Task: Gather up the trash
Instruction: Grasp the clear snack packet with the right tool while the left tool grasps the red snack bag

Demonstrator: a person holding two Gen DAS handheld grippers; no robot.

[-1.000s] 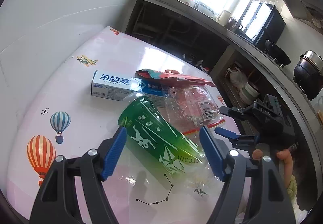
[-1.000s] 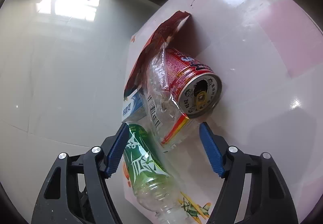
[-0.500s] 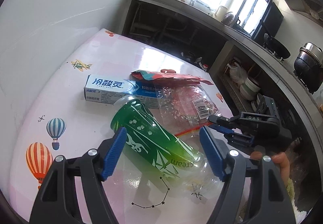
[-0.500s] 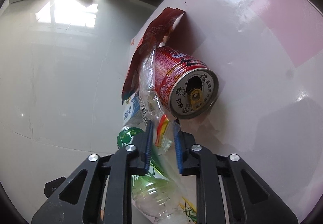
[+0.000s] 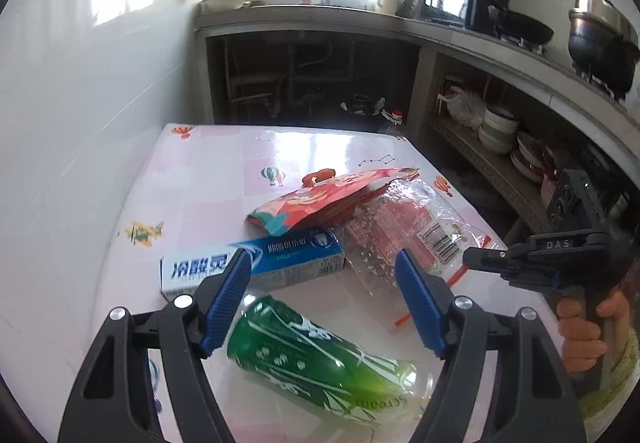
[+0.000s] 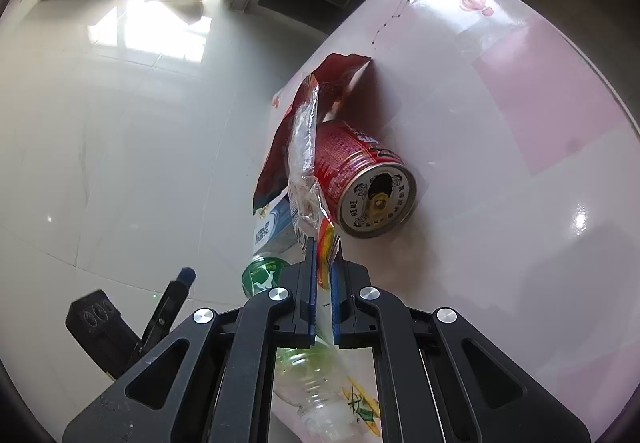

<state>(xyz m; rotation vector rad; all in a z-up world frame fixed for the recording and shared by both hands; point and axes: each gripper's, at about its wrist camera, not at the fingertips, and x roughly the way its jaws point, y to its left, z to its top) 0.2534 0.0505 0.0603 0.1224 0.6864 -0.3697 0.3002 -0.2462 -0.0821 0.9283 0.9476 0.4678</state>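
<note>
Each camera sits close behind its own tongs, angled down at the table (image 5: 208, 179). Both views share the green bottle (image 5: 304, 359), toothpaste box (image 5: 256, 263) and clear wrapper (image 6: 306, 163) ahead.

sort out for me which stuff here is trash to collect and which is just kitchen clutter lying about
Trash on the table:
clear plastic wrapper, pinched in the shut right gripper
red can
green bottle, below the open left gripper
toothpaste box
red snack bag

Just lying about:
stacked bowls on the shelf
black pot and wok on the counter
</note>
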